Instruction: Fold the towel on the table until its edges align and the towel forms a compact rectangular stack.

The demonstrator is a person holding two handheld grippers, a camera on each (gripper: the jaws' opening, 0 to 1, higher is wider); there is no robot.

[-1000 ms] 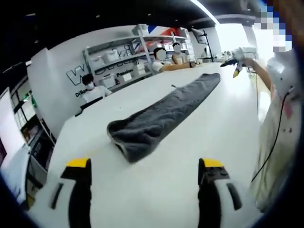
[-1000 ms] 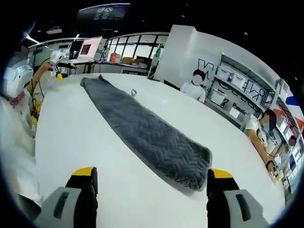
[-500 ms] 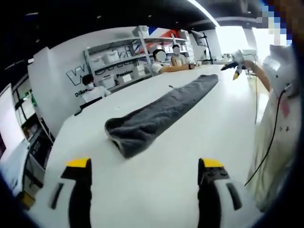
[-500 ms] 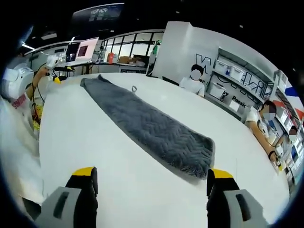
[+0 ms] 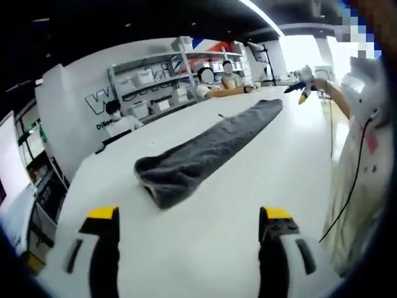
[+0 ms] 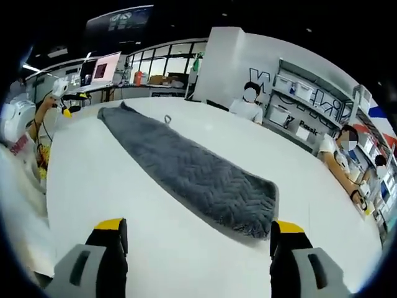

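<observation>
Towel: grey towel (image 5: 205, 152) lies on the white table (image 5: 205, 248) as one long narrow strip, apparently already folded lengthwise. Herringbone weave shows in the right gripper view (image 6: 192, 177).
Left end of towel: in the left gripper view the near end is bunched and rounded, layers doubled over; edges there look uneven.
Left gripper (image 5: 189, 248): fingers apart, nothing between them, held above the table short of the near end. Judgement: lined up with the strip's axis so that end can be picked up.
Towel loop: a small hanging loop (image 6: 167, 118) sticks out from the long edge, toward the far end in the right gripper view.
Right end of towel: flat, squared corner near the right finger (image 6: 282, 248).
Right gripper (image 6: 195, 251): fingers apart, empty, poised above the table just short of this end.
Stage, judged: one gripper at each short end, suited to bringing the ends together; no crosswise fold made yet.
Surroundings: seated people and shelving (image 6: 310, 99) beyond the table.
</observation>
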